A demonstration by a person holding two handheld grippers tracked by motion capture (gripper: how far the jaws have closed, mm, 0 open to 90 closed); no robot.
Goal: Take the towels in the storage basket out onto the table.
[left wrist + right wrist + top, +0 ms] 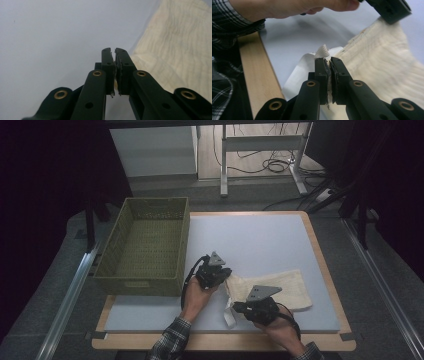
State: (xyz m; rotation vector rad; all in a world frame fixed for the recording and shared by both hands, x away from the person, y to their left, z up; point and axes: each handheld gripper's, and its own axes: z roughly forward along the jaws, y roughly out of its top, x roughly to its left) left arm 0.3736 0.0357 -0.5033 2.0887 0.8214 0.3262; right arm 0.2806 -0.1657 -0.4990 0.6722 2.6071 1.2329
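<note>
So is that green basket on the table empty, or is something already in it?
Empty. The high view looks straight down into the green woven basket and shows only its bare woven floor; the cream towel lies beside it on the table.

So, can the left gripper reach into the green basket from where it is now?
Probably yes. The green basket stands open-topped just beside the left gripper, with nothing between them. But that gripper is shut on the cream cloth, so the cloth would come along.
</note>
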